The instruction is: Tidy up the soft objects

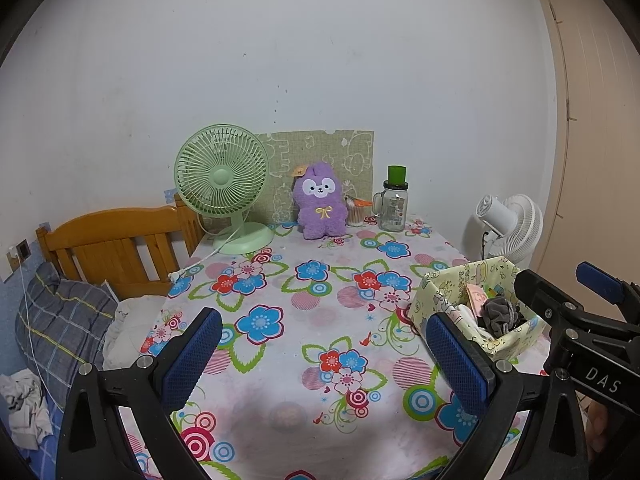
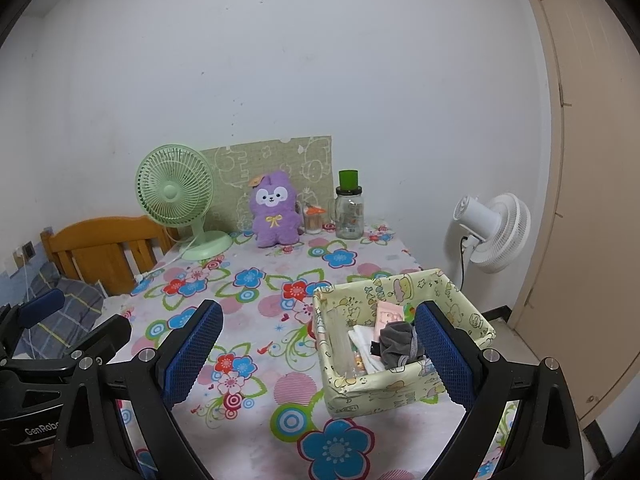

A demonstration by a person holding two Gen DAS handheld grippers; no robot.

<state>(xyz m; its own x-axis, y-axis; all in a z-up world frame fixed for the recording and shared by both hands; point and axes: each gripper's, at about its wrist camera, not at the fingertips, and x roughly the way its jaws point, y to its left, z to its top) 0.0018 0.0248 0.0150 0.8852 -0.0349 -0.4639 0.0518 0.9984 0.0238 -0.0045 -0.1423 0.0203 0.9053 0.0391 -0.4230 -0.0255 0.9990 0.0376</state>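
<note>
Two grippers hover above the near edge of a table (image 1: 320, 248) covered with a flowered cloth, and both stand with their jaws spread wide, nothing between the blue pads. The left gripper (image 1: 324, 354) points over the bare middle of the cloth; the right gripper (image 2: 320, 354) sits to its right, and its right finger overlaps the near right corner of the fabric basket (image 2: 404, 384) in the right wrist view.

That pale yellow basket, printed with small cartoon figures, stands on the right side of the table, near the front. Inside it lie a crumpled grey cloth (image 2: 398, 340), folded white cloths (image 2: 364, 340) to its left, and a pink card (image 2: 389, 314) leaning at the far side.

At the far edge of the table a purple plush toy (image 1: 319, 206) sits upright, facing forward, against a green patterned board (image 1: 320, 160) that leans on the wall. A green desk fan (image 1: 222, 184) stands just left of the toy, its white cord trailing toward the table's left edge. Right of the toy stand a small cup (image 1: 355, 214) and then a glass jar (image 1: 394, 208) with a green cap.

Beyond the table on the right, a white fan (image 2: 492, 232) stands by the wall near a beige door (image 2: 580, 200). On the left are a wooden headboard (image 1: 116, 244) and a plaid pillow (image 1: 60, 320).
</note>
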